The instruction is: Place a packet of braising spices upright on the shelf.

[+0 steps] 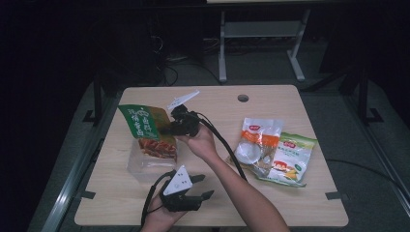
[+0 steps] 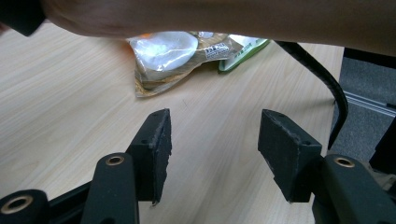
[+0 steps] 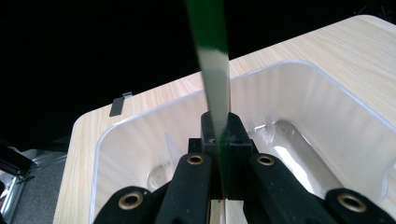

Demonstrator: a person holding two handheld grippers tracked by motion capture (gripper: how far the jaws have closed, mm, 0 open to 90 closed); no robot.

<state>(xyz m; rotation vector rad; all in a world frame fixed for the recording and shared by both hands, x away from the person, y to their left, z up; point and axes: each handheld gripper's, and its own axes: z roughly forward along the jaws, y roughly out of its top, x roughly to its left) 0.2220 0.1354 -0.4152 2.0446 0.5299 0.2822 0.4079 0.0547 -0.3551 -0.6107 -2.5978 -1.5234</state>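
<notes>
Your right gripper point(image 1: 170, 128) has its jaws clamped flat on the edge of the green bag point(image 1: 146, 130), holding it upright over the clear bin point(image 1: 138, 166) so it can drop straight in (the bin's open mouth sits right beneath the jaws). Your left gripper point(image 1: 203, 187) waits near you, jaws wide and empty, probably ready to steady the bin, well clear of the two bags point(image 1: 273, 150) lying to the right.

The high view looks forward and down on the whole table point(image 1: 290, 203) from well above. The left gripper view sits low and close, skimming the tabletop toward the snack packets point(image 2: 173, 53) at twelve o'clock, which the high view shows at three o'clock. The right gripper view peers steeply down into the clear bin point(image 3: 140, 154), very close.
</notes>
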